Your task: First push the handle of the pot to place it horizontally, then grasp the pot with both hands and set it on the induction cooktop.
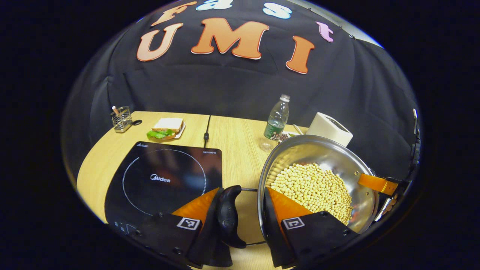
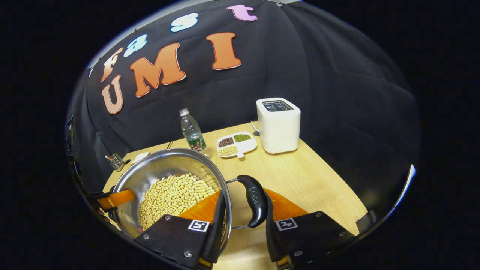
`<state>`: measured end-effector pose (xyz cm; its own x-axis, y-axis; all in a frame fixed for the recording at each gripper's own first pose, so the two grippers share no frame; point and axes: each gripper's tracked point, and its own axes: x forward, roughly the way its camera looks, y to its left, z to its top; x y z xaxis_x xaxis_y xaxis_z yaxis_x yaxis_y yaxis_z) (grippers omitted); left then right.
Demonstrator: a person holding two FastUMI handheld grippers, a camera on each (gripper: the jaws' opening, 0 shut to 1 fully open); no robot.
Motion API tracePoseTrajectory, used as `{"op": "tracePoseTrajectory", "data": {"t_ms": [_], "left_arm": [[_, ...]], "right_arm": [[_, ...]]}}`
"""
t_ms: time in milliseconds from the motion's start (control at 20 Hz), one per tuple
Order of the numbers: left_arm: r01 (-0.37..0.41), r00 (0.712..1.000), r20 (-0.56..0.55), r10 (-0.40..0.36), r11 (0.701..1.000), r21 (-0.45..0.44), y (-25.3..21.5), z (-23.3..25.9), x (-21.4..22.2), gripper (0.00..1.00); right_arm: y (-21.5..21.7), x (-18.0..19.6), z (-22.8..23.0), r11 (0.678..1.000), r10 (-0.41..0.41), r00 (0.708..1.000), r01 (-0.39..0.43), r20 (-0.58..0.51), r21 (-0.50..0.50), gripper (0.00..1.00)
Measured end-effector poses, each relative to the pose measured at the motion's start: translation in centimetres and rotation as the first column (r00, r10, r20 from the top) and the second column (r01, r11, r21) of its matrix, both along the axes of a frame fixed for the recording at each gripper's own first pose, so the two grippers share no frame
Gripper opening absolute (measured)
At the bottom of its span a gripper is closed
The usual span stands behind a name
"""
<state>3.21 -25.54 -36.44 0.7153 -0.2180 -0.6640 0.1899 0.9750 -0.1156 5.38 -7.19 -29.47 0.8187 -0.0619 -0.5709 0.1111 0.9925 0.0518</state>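
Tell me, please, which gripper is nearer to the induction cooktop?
Left. The left gripper straddles the pot handle beside the cooktop; the right gripper sits at the far side of the pot.

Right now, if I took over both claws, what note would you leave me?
Left claw: closed across the pot wall and its left handle.
Right claw: the same on the right handle.
The pot, holding beans, is over the table beside the induction cooktop, not on it.
Done: handles horizontal, both grips made.
Left: carry the pot level onto the cooktop, then release.
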Motion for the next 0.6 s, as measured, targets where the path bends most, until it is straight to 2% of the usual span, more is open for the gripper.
{"op": "tracePoseTrajectory", "data": {"t_ms": [200, 500, 600], "left_arm": [[-0.015, 0.999, 0.041, 0.016, 1.0, -0.006, 3.1, 3.1, 0.5, 0.65], [-0.067, 0.995, 0.069, 0.066, 0.998, 0.004, 9.7, 5.5, 1.5, 0.63], [-0.1, 0.993, 0.068, 0.1, 0.995, -0.003, 12.6, 5.8, 1.5, 0.67]], "right_arm": [[3.2, 0.3, 2.6, 1.0, 0.022, 0.999, -0.022, 0.037, 0.008, 0.49], [9.5, 1.4, 3.3, 0.996, 0.079, 0.996, -0.08, 0.047, 0.023, 0.49], [11.9, 1.8, 3.3, 0.994, 0.105, 0.993, -0.106, 0.044, 0.024, 0.49]]}}
